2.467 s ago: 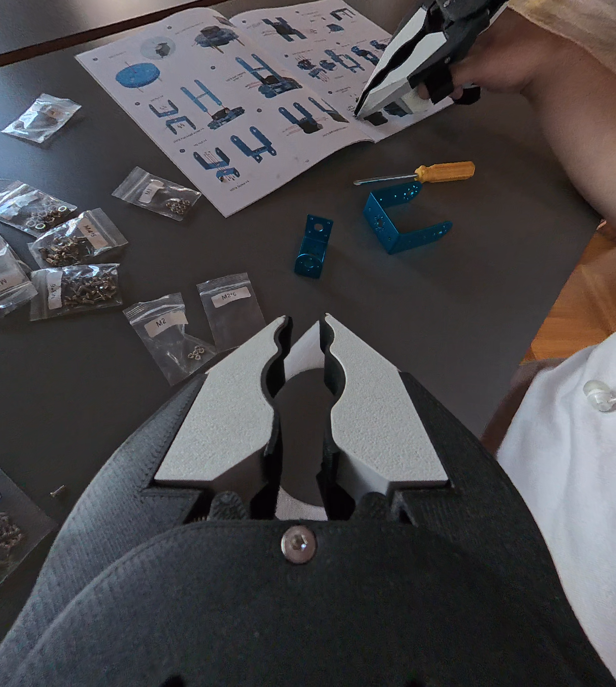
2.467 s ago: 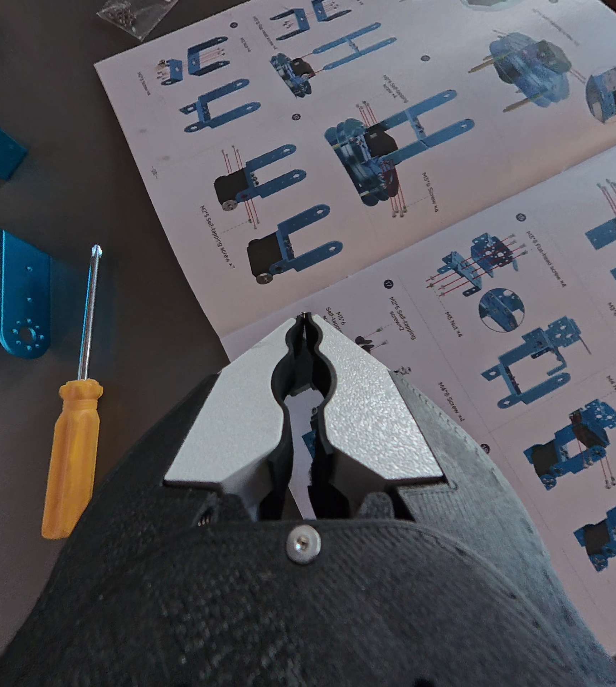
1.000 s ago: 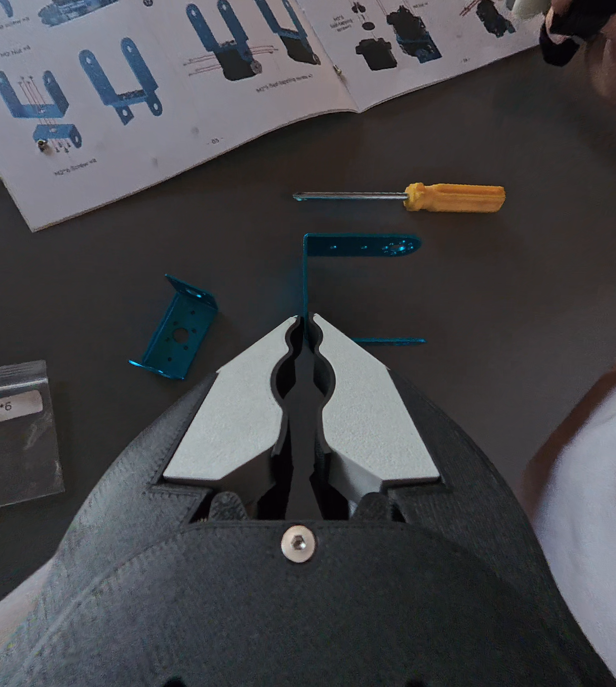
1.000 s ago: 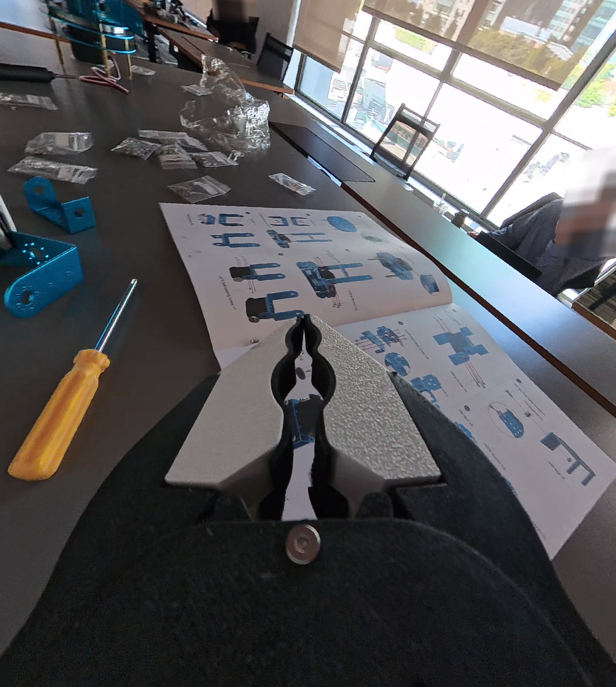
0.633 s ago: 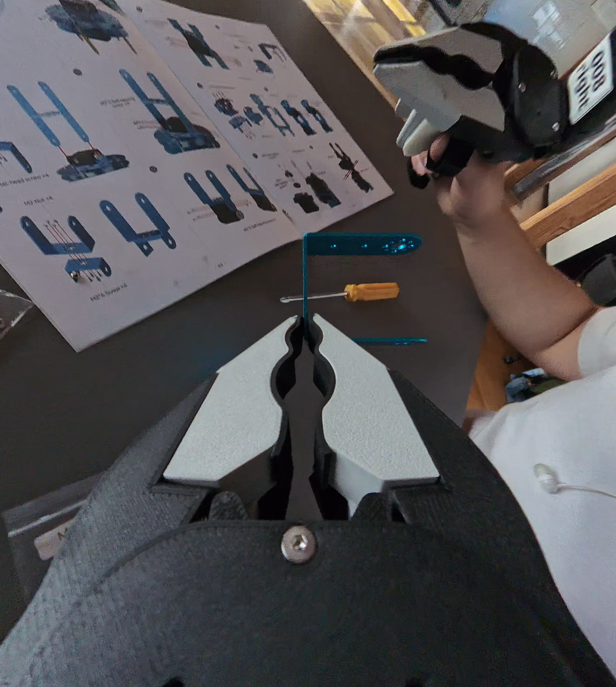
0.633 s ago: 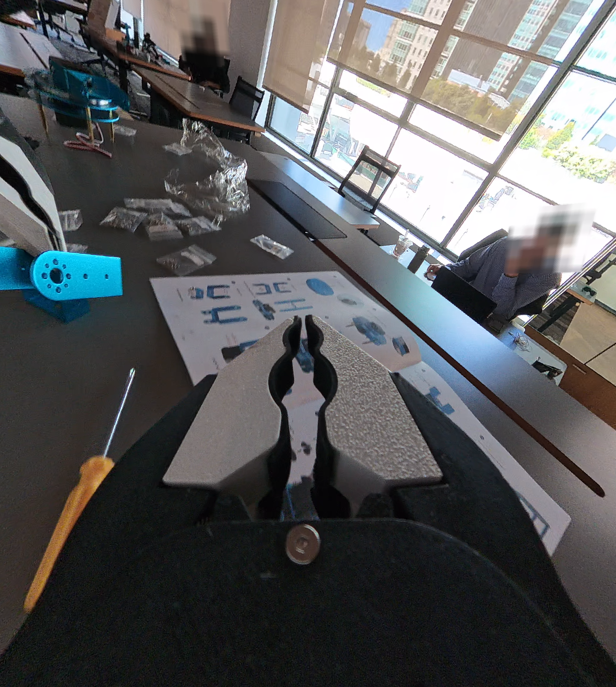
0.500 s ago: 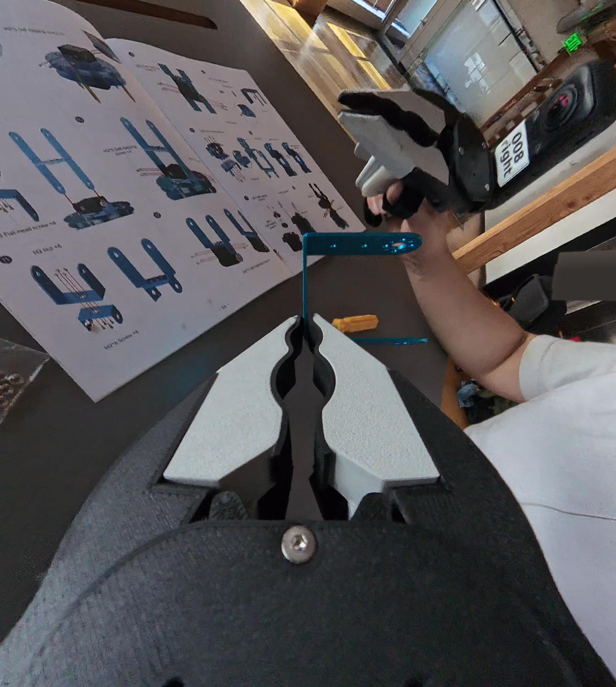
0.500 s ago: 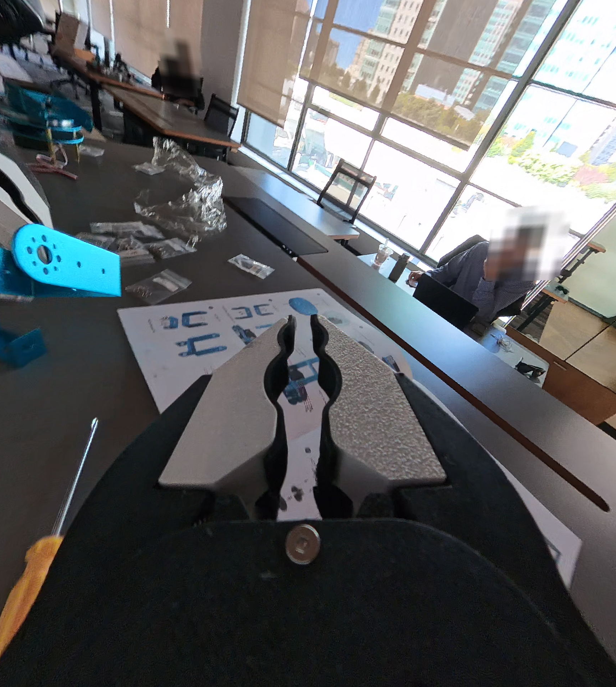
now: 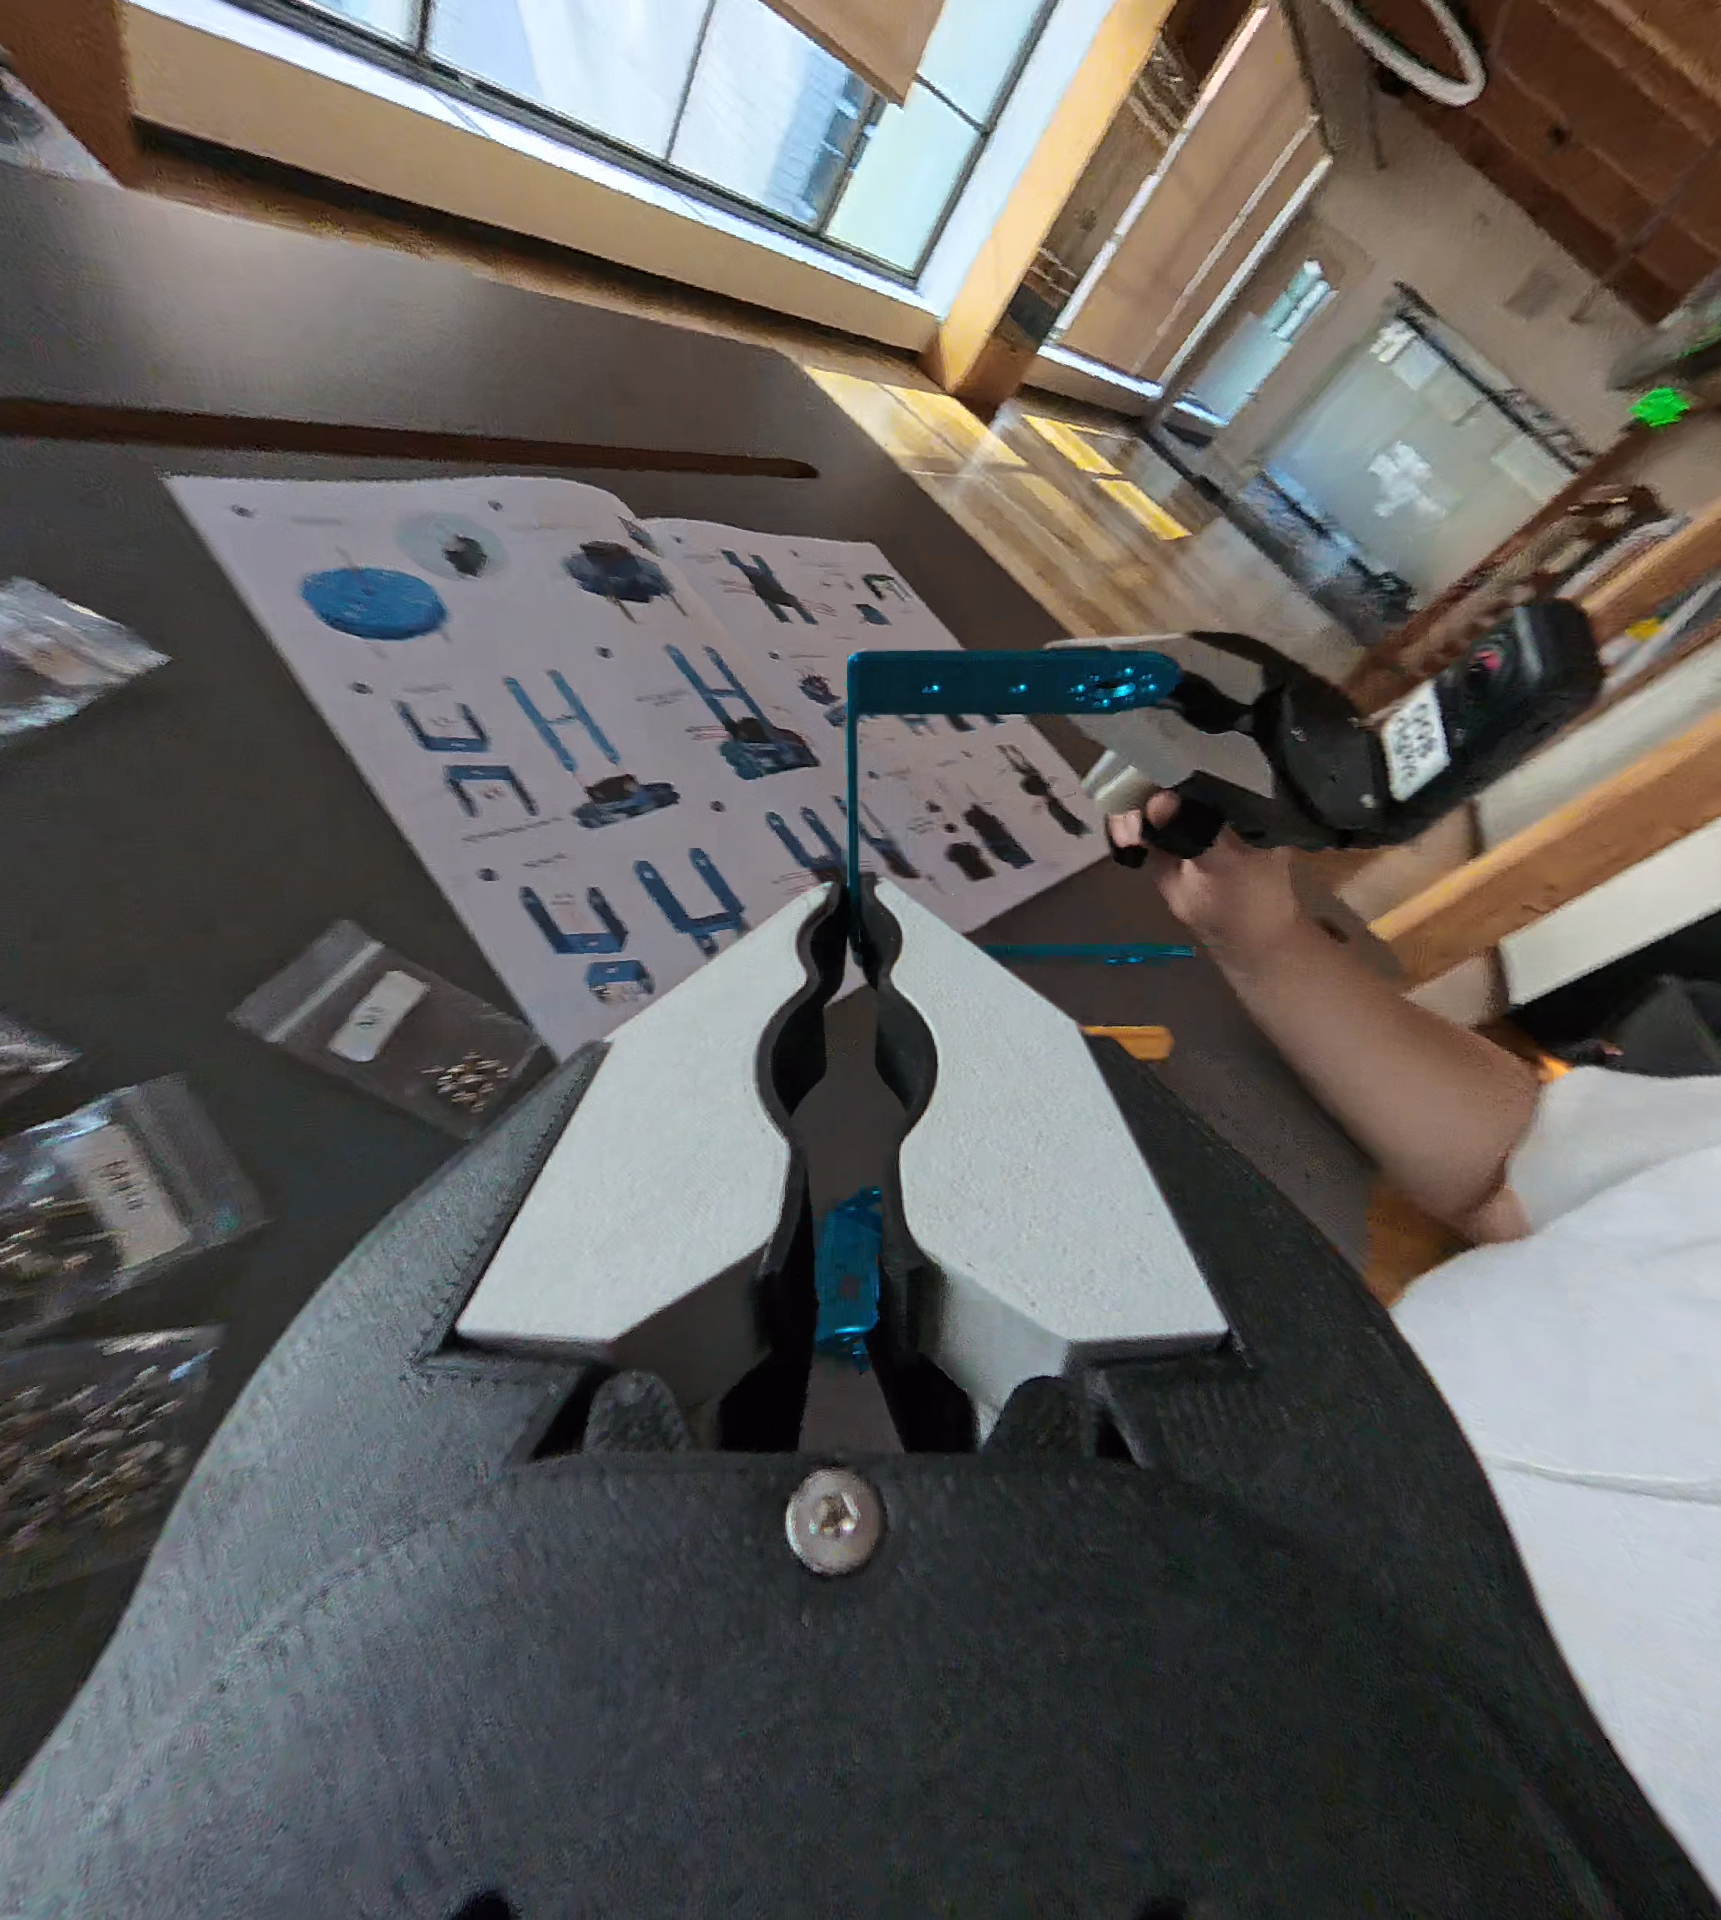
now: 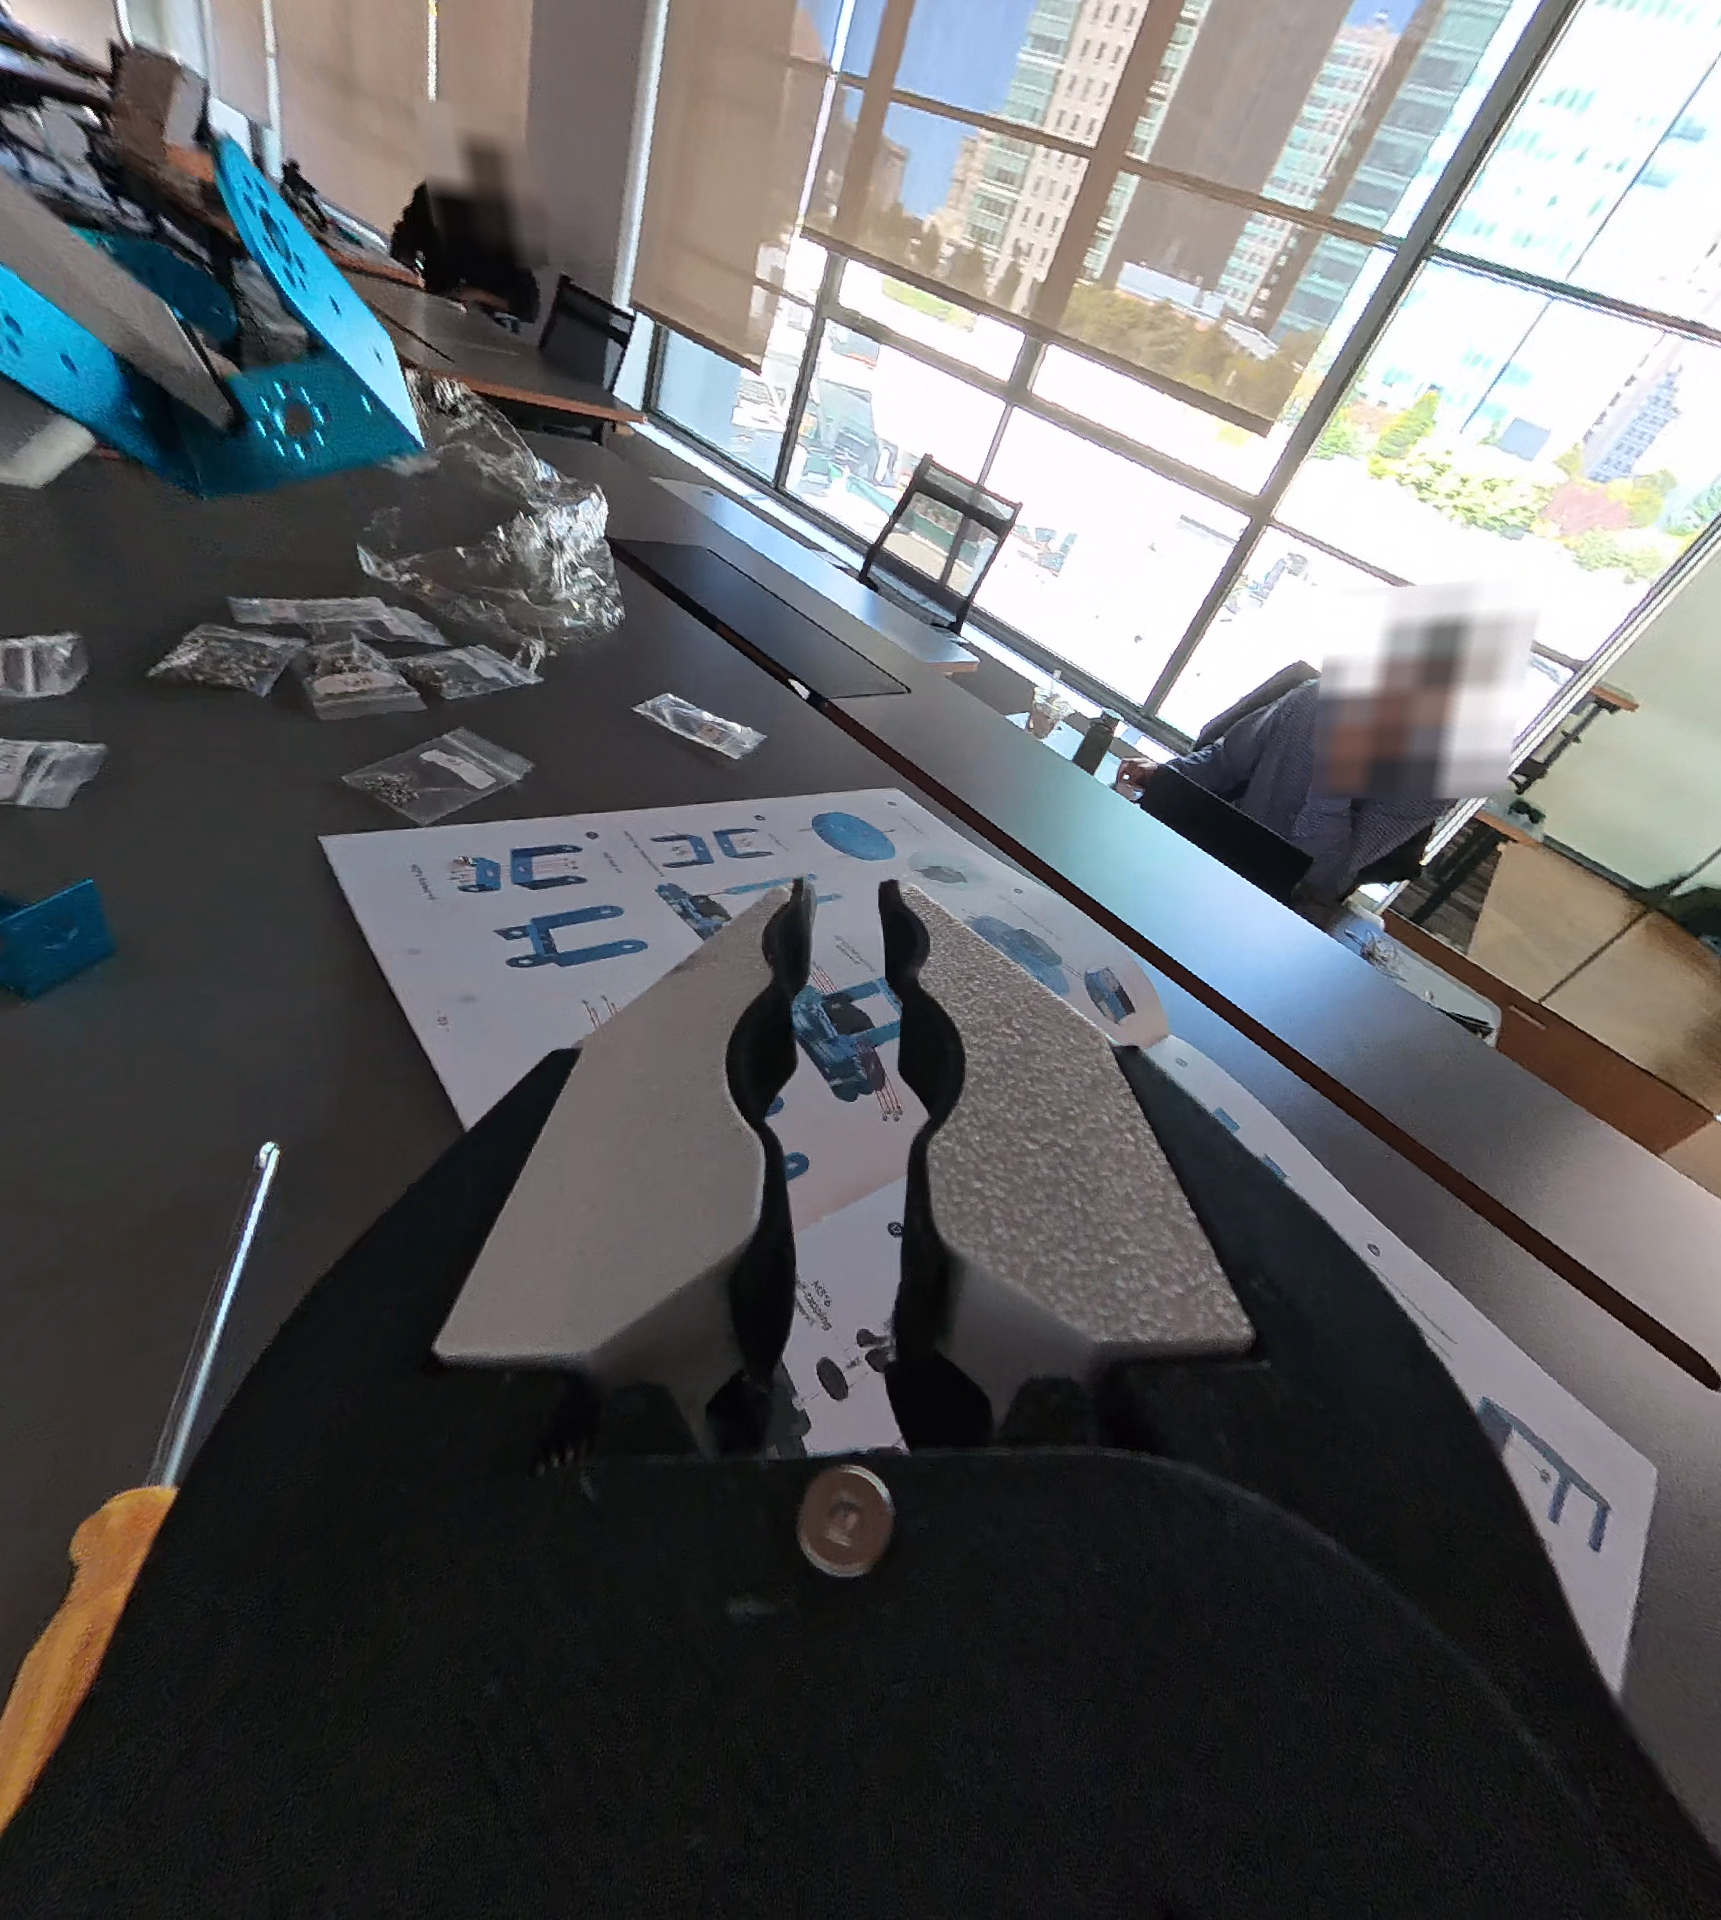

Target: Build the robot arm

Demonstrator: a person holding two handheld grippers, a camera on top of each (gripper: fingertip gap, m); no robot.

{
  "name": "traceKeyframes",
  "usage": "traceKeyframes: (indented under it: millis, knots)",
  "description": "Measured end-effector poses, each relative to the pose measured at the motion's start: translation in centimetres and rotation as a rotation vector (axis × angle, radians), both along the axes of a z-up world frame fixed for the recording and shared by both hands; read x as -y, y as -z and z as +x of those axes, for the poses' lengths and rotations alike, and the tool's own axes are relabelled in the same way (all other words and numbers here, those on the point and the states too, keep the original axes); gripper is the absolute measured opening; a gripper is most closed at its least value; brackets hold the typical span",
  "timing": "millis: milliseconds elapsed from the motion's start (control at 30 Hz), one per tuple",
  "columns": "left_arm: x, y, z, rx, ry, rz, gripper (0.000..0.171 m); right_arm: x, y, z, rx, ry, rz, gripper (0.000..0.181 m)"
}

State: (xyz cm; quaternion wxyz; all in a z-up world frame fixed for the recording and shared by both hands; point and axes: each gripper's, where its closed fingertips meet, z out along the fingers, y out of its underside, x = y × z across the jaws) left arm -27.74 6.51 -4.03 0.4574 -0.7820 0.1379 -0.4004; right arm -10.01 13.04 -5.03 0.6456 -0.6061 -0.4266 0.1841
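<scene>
- At the left of the left wrist view, small clear plastic bags of screws and nuts (image 9: pixel 35 1247) are lying on the dark grey table (image 9: pixel 160 343). One more labelled clear bag (image 9: pixel 388 1023) is sitting just beside your left fingers.
- Past them, the open white instruction booklet with blue drawings (image 9: pixel 523 665) is lying flat on the table.
- You are holding the left gripper (image 9: pixel 858 899) raised above the table. Its fingers are pinched tight on the flat base of the blue anodised U-shaped metal bracket (image 9: pixel 991 688). The bracket is hanging clear of the table, with both arms reaching towards your right.
- Through the gap lower down between those fingers, a small blue angle bracket (image 9: pixel 848 1273) is showing on the table below.
- The end of the yellow-orange plastic-handled screwdriver (image 9: pixel 1131 1042) is peeking out beside the right finger. In the right wrist view it is lying on the table close under the gripper body.
- You are bringing the right gripper (image 9: pixel 1162 717) level with the tip of the bracket's upper arm. The two overlap in the left wrist view, so I cannot tell whether they are touching.
- In the right wrist view, those fingers are standing narrowly apart with nothing between them. The bracket is sitting up at the far left, outside their gap.
- Your right hand (image 9: pixel 1220 883) is wrapping the handle beneath.
</scene>
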Motion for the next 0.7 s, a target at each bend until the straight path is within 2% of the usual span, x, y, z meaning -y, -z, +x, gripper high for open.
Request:
traceKeyframes:
  millis: [67,200,333,700]
  knots:
    - [-0.2,-0.2,-1.5,-0.051,-0.065,0.024,0.000,-0.2,0.7,-0.2,0.054,0.019,0.019,0.010]
    - [0.6,-1.3,-1.0,0.022,-0.026,0.025,0.000,-0.4,2.5,-1.2,0.182,0.015,0.045,0.009]
    - [0.6,-0.2,-1.0,-0.067,-0.051,0.007,0.000,0.4,3.8,-2.0,0.230,-0.023,0.020,0.007]
    - [0.4,0.5,-1.5,-0.127,-0.098,-0.002,0.000,1.8,4.1,-2.7,0.269,-0.077,0.031,0.005]
